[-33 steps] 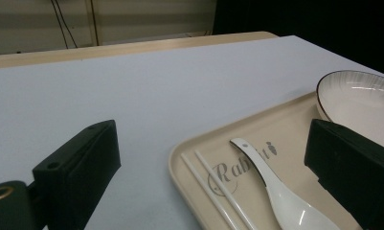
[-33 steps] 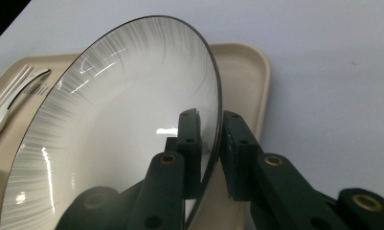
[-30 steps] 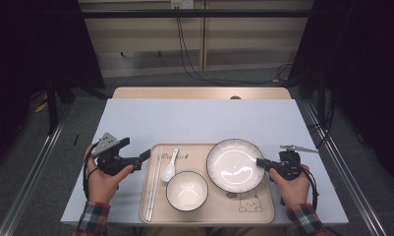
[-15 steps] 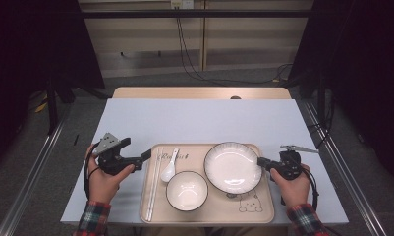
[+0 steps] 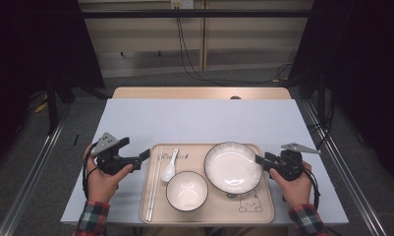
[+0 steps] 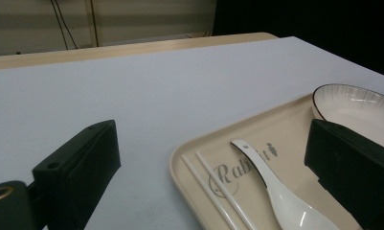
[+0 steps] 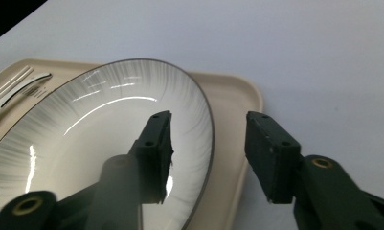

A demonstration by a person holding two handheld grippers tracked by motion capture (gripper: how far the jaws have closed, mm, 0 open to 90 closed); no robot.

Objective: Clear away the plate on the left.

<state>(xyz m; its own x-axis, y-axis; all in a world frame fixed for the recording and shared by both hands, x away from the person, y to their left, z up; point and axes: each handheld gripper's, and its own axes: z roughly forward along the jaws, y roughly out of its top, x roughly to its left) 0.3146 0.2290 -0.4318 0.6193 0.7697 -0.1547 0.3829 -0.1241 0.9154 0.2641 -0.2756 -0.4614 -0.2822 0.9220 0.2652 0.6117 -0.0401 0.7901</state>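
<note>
Right gripper (image 5: 259, 160): at the right edge of the tray, jaws parted and just now opening, one jaw over the plate's rim, the other outside it, neither pressing on it in the right gripper view; held in the person's right hand (image 5: 294, 186), checked sleeve at the near edge.

Plate (image 5: 233, 167): white, dark-rimmed, fine radial lines; lies flat in the far right part of the tray, its right rim between the right gripper's jaws.

Left gripper (image 5: 144, 155): just left of the tray's far left corner, jaws wide apart, nothing between them; held in the left hand (image 5: 102, 179).

Tray (image 5: 263, 216): beige, rounded corners, cartoon print near right; sits at the near middle of the table (image 5: 199, 120).

Bowl (image 5: 186, 191): white, empty, near middle of tray, just beside the plate.

Spoon (image 5: 169, 167): white ceramic, left of the plate.

Chopsticks (image 5: 153, 187): white pair, along the tray's left side.
</note>
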